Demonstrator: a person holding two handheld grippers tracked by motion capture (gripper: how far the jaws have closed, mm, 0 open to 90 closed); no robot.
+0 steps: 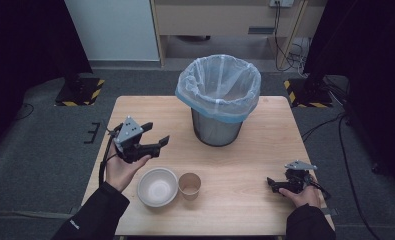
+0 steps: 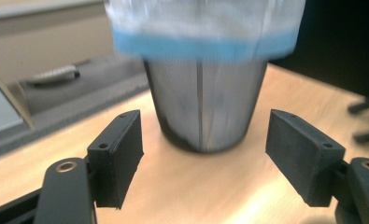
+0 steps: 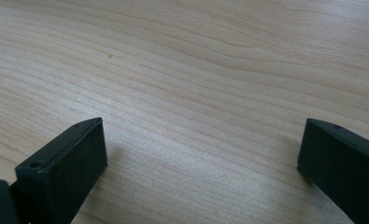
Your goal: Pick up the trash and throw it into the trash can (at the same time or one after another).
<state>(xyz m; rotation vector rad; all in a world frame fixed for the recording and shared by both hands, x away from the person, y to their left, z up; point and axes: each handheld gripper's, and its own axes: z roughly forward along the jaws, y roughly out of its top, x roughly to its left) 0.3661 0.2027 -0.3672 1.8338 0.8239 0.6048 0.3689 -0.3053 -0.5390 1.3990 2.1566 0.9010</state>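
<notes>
Left tool (image 1: 152,134) hangs above the worktop (image 1: 245,165) near its left edge, jaws spread wide with nothing between them, and its own camera looks straight at the bin (image 2: 205,93), the mesh one with the blue-edged liner standing toward the far edge. Right tool (image 1: 277,184) sits low by the right edge, jaws also apart and empty over bare wood. The bowl (image 1: 157,186) and the paper cup (image 1: 189,186) stand just beside each other near the near edge, both upright, the bowl just below the left hand (image 1: 122,167). Here's the worry: those two are so close that a jaw coming down for one could easily clip the other, and a light paper cup would tip or skid toward the near edge. The bowl's rim is wide and thin, so a pinch on it could slip or flip it. And a carry toward the bin risks snagging the loose liner, or knocking the bin itself.
</notes>
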